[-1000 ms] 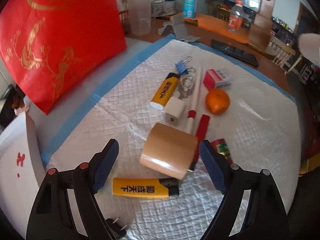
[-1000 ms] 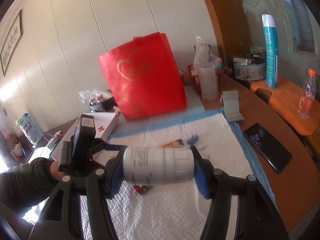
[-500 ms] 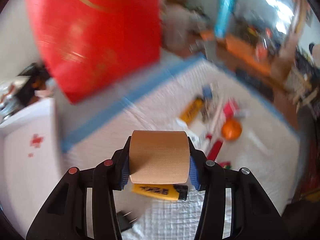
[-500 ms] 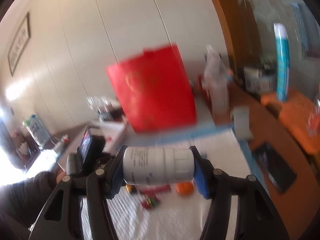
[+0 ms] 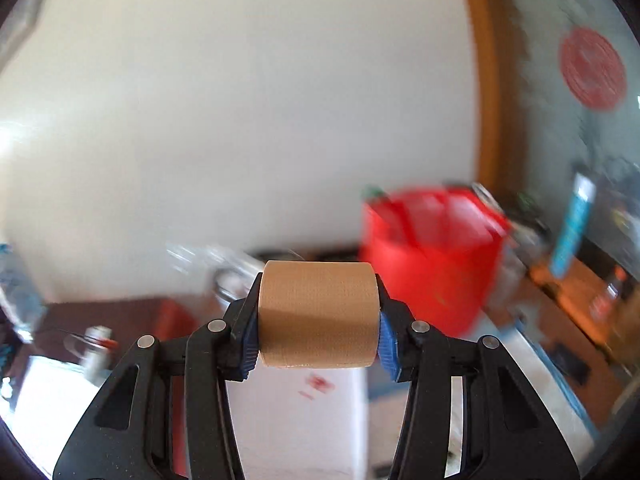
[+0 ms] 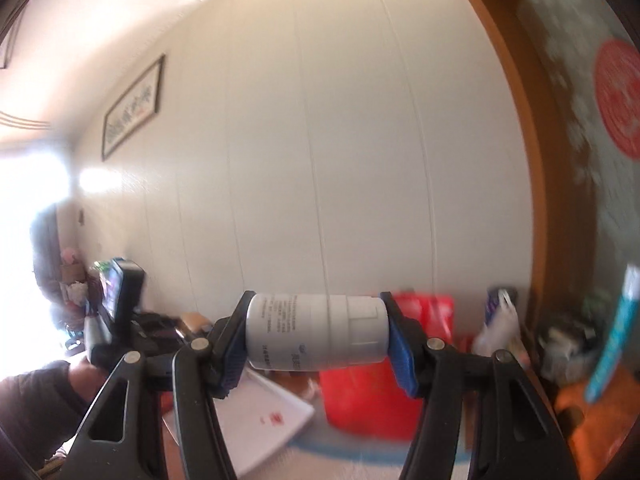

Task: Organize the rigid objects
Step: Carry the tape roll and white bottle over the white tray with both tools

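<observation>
My left gripper [image 5: 318, 334] is shut on a tan roll of tape [image 5: 318, 314], held sideways between the blue pads, high above the table. A red bag [image 5: 432, 256] with its mouth open stands ahead and to the right, blurred. My right gripper [image 6: 318, 336] is shut on a white pill bottle [image 6: 316, 332] lying crosswise, cap to the right. The red bag [image 6: 368, 404] shows below and behind the bottle. At the left of the right wrist view a hand [image 6: 82, 378] holds the other gripper's body [image 6: 120, 300].
A white box with a red mark [image 6: 260, 424] lies left of the bag, on the blue-edged mat [image 6: 360, 452]. A white box top [image 5: 296, 420] sits under the left gripper. A blue spray can [image 6: 612, 340], a clear bag [image 6: 500, 324] and clutter stand at the right by a wooden frame [image 6: 532, 160].
The left gripper closed on the tape roll and lifted it off the mat; both grippers rose and tipped up, so the table items dropped out of view and the wall fills the frames.
</observation>
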{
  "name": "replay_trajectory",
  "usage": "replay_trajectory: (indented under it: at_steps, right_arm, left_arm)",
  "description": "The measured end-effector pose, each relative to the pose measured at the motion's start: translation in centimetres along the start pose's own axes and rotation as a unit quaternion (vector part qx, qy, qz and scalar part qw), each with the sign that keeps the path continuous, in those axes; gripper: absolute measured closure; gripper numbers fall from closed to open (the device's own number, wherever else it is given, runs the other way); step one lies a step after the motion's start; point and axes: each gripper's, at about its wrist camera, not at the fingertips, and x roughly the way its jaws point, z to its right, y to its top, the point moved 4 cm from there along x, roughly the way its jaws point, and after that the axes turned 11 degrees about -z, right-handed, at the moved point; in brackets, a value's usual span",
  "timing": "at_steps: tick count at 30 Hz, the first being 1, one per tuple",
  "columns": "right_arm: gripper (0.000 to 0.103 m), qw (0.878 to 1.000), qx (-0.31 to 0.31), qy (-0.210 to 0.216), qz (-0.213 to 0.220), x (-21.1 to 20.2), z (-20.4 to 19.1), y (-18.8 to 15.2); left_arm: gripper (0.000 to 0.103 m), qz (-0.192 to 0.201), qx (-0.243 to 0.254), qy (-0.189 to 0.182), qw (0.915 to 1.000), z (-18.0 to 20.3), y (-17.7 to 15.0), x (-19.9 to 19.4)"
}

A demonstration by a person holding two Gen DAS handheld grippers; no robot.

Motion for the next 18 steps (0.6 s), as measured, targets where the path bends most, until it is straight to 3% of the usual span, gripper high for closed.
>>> replay_trajectory:
  at_steps: [4, 6, 9, 13, 16, 18]
  right_arm:
    - [0.043, 0.999, -0.029, 0.008, 0.017, 1.4, -3.0, 1.9]
    - [0.043, 0.999, -0.035, 0.015, 0.009, 2.9, -4.2, 0.7]
    - [0.043, 0.998, -0.020, 0.051, -0.039, 7.2, -6.1, -2.9]
    - [0.043, 0.988, 0.014, 0.088, -0.128, 15.1, -8.3, -10.4]
    - [0.043, 0.967, 0.049, 0.103, -0.227, 22.3, -9.7, -18.2]
    - [0.043, 0.953, 0.050, 0.100, -0.281, 25.5, -10.7, -22.6]
  left_arm:
    - [0.056, 0.028, -0.032, 0.059, 0.9974, -4.9, -0.3, -2.0]
    - [0.056, 0.001, -0.053, 0.059, 0.9969, -6.5, -3.1, -0.1]
    - [0.056, -0.054, -0.061, 0.073, 0.9940, -6.9, -8.6, 4.1]
    - [0.056, -0.127, -0.083, 0.075, 0.9856, -7.2, -16.8, 10.6]
    - [0.056, -0.181, -0.121, 0.065, 0.9739, -7.1, -21.9, 15.0]
    - [0.056, -0.206, -0.139, 0.062, 0.9668, -6.5, -23.5, 17.5]
